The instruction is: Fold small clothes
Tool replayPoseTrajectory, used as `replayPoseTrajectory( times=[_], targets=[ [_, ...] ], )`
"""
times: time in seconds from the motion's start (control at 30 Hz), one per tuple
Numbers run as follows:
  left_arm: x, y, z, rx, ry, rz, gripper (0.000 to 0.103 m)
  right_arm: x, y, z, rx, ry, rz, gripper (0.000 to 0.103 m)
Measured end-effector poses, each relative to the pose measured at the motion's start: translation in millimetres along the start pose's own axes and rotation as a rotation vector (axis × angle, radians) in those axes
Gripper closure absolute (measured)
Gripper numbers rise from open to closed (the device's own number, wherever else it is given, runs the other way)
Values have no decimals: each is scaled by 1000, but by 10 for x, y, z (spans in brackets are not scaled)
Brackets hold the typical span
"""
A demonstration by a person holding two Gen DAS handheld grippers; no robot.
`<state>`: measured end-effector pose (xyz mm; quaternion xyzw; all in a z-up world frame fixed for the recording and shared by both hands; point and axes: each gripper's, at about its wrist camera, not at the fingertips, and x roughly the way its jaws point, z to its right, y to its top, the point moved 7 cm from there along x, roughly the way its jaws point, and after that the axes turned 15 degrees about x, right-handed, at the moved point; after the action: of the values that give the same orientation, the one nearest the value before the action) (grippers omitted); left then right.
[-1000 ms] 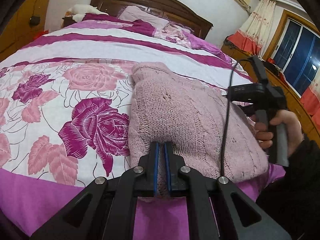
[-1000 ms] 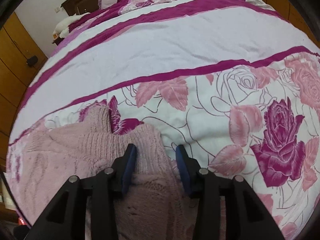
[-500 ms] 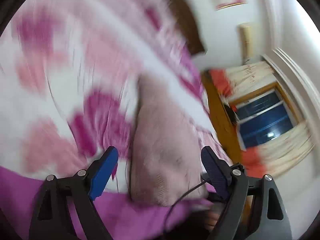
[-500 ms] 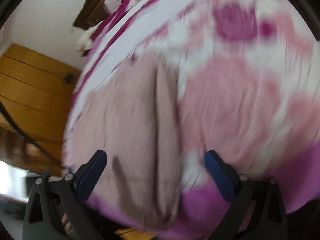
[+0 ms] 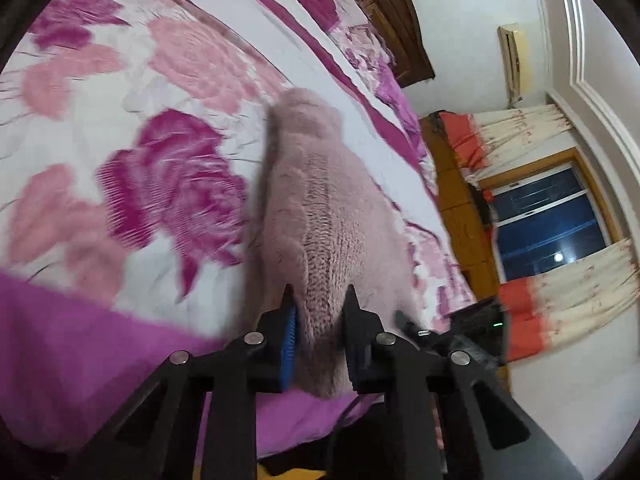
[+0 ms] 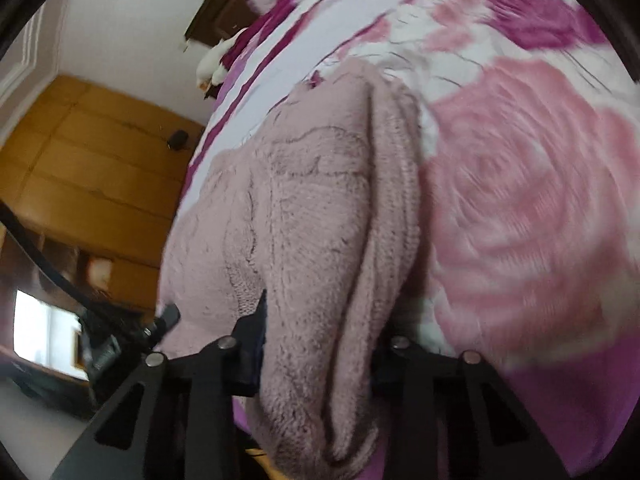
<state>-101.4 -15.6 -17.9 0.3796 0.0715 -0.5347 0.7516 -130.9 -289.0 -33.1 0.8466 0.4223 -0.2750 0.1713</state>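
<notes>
While the pink knit sweater (image 5: 320, 216) lay on the floral bed (image 5: 120, 128), both rolled, downward-tilted grippers, left gripper (image 5: 318, 320) and right gripper (image 6: 320, 328), had just closed, pinching its near edge.

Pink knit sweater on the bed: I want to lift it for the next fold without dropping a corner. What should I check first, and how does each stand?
1. Left gripper shut on the pink knit sweater: ok, its jaws have just closed on the near edge.
2. Right gripper gripping: ok, jaws just closed on a thick bunch of knit.
3. Only sweater caught, not the floral bedspread: cannot tell, layers underneath are hidden.
4. Both grips on the near hem: ok, each gripper shows in the other's view.
5. Far end lying flat: cannot tell, blurred.
</notes>
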Motion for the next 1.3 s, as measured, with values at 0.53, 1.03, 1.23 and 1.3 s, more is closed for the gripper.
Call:
replayPoseTrajectory(
  times=[0.53, 1.03, 1.23, 1.3],
  targets=[
    [-379, 719, 63, 142, 51, 203, 62, 21, 868, -396, -323, -207, 235, 18],
    [595, 891, -351, 33, -80, -108, 91, 532, 1158, -407, -253, -189, 54, 73],
    [656, 1017, -393, 17, -38, -74, 103, 487, 1150, -510, -279, -164, 104, 82],
    [630, 1040, -318, 53, -5, -63, 103, 399, 1166, -541, -278, -142, 140, 83]
  ],
)
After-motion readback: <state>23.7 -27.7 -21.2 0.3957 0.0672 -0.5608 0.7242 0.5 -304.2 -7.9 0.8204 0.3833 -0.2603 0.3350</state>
